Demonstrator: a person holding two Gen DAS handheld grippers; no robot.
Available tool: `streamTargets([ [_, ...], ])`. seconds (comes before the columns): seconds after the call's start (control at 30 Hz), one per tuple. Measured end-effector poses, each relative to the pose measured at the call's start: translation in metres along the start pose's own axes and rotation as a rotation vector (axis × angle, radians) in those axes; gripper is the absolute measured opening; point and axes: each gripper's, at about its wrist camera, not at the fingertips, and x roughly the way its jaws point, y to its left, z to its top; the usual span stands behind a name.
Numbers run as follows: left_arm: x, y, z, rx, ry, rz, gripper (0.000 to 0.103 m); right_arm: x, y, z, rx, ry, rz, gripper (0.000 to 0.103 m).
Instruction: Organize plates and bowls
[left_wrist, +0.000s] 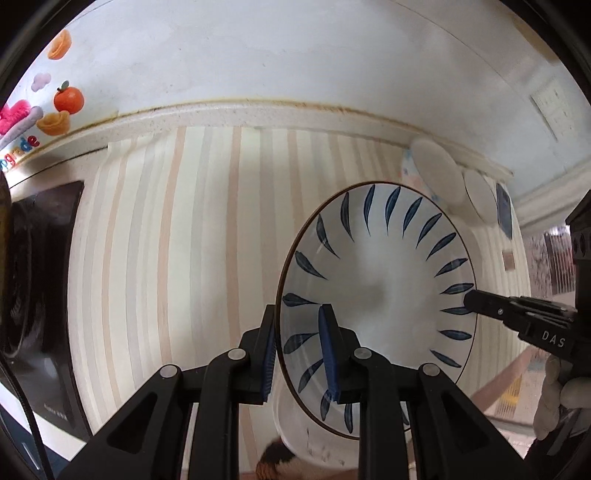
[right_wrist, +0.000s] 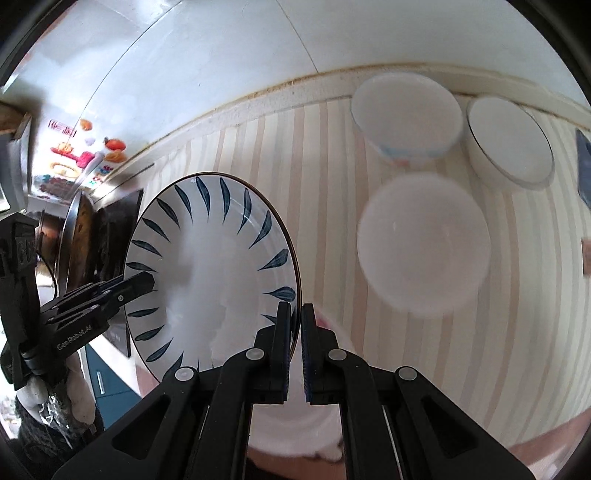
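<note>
Bench: a bench (left_wrist: 192, 229) covered with a mat of pale cream and tan stripes, running up to a raised white ledge along the far edge.
Wall: plain white panels behind the bench; colourful fruit stickers (left_wrist: 68, 99) at the far left.
Left side: a dark appliance (left_wrist: 40, 295) stands at the bench's left end.
Plate: a white plate (left_wrist: 376, 295) with blue leaf strokes round the rim, held above the bench over a white bowl (right_wrist: 295, 424) at the near edge.
Left gripper: the left gripper (left_wrist: 299, 350) has its blue pads either side of the plate's left rim, clamped on it.
Right gripper: the right gripper (right_wrist: 294, 332) has its pads closed tight on the plate's right rim.
Other dishes: a white plate (right_wrist: 424, 240), blurred, right of centre; a blue-banded bowl (right_wrist: 406, 114) and a dark-rimmed bowl (right_wrist: 509, 144) side by side at the far right by the ledge.
Hand: a light-gloved hand (left_wrist: 557, 398) at the right gripper's handle.
</note>
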Motion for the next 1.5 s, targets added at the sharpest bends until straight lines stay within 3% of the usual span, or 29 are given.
streamTargets([
  [0.27, 0.019, -0.016, -0.057, 0.017, 0.062, 0.009, 0.019, 0.008, -0.015, -0.066, 0.027, 0.041, -0.007, 0.006],
  [0.53, 0.048, -0.024, -0.082, 0.015, 0.106, 0.047, 0.020, 0.037, -0.038, -0.095, 0.044, 0.082, -0.014, 0.006],
  [1.1, 0.071, -0.039, -0.076, 0.000, 0.087, 0.095, 0.020, 0.059, -0.045, -0.089, 0.037, 0.090, -0.038, 0.006],
  [1.37, 0.072, -0.029, -0.083, 0.014, 0.099, 0.072, 0.020, 0.055, -0.048, -0.089, 0.099, 0.086, -0.047, 0.009],
  [1.5, 0.059, -0.026, -0.081, 0.037, 0.060, 0.100, 0.020, 0.048, -0.044, -0.091, 0.118, 0.063, -0.064, 0.010],
])
